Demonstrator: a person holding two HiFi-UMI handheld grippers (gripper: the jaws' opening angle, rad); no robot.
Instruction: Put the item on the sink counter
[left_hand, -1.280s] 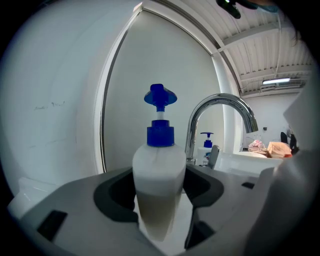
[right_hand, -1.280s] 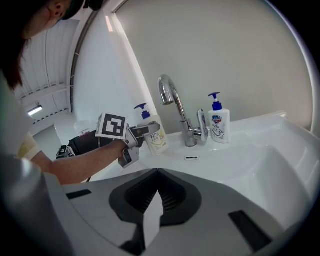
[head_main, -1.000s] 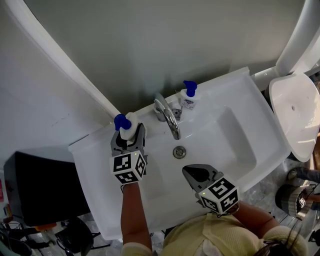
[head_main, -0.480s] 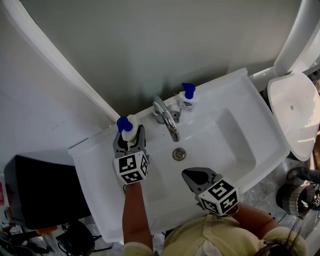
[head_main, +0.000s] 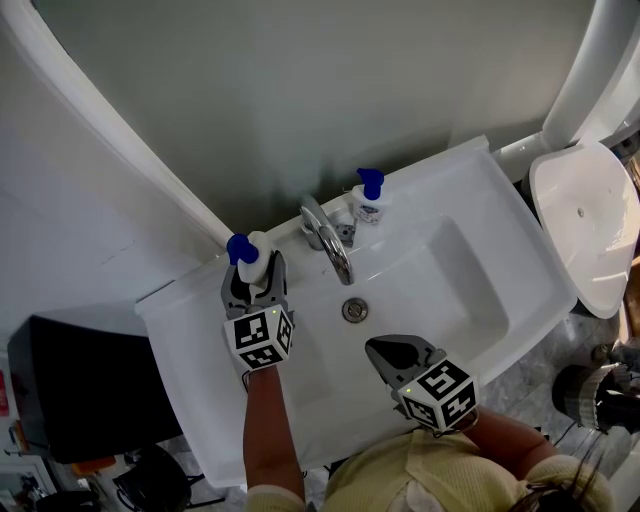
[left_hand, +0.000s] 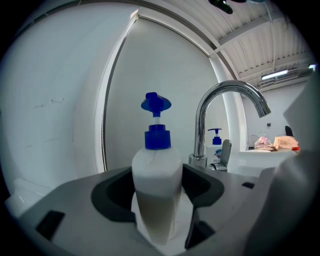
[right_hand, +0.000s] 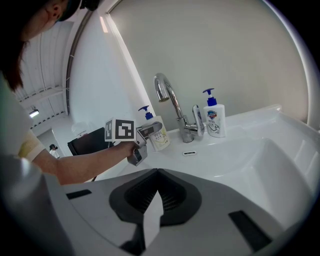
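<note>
Pump soap bottle (left_hand: 156, 180), part-full: likely light, stiff, slippery; left claw (head_main: 254, 273) clamped mid-body, the sound hold; right claw (right_hand: 156, 172) closed, empty.

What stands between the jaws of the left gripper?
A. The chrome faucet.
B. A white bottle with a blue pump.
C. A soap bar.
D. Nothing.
B: the jaws of the left gripper press on both sides of the white pump bottle; the faucet stands behind it.
</note>
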